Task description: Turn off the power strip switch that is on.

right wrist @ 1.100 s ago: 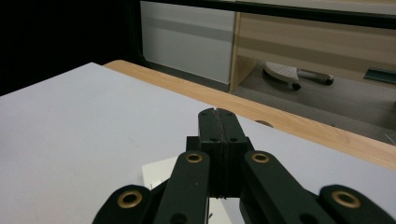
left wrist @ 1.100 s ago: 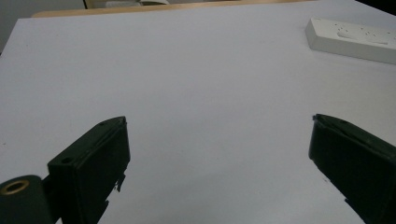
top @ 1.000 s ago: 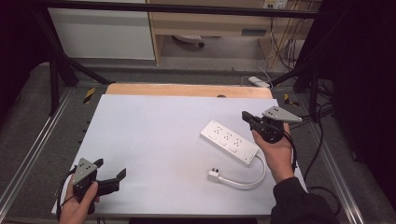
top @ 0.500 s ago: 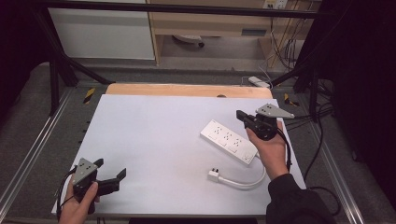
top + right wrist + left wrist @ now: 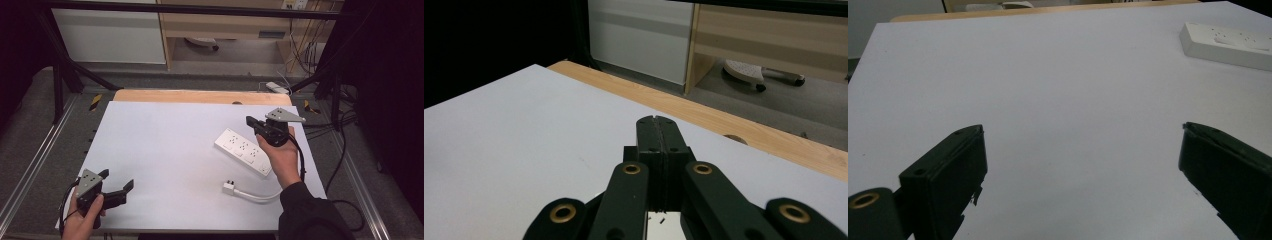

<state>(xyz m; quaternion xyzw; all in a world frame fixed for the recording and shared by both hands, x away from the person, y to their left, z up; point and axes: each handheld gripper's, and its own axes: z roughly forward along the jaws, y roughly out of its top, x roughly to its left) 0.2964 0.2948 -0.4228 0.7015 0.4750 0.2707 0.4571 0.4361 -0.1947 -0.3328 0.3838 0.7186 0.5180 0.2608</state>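
A white power strip [image 5: 244, 151] lies flat on the right half of the white table [image 5: 165, 150], its white cord [image 5: 255, 196] curling to a plug [image 5: 229, 187] near the front. The strip's end also shows far off in the left gripper view [image 5: 1228, 44]. My right gripper [image 5: 251, 122] hovers just above the strip's far end, jaws pressed together with nothing between them [image 5: 657, 125]. My left gripper [image 5: 117, 186] rests at the front left corner of the table, its jaws spread wide over bare table [image 5: 1083, 165].
A wooden strip [image 5: 200, 97] runs along the table's far edge. Beyond it are a white cabinet [image 5: 112, 35], a wooden shelf unit [image 5: 225, 25] and cables on the floor at the right [image 5: 320, 120]. Metal rails [image 5: 30, 170] flank the table.
My right gripper has moved left and slightly away from the person, passing over the power strip's far end. The left gripper has stayed put.
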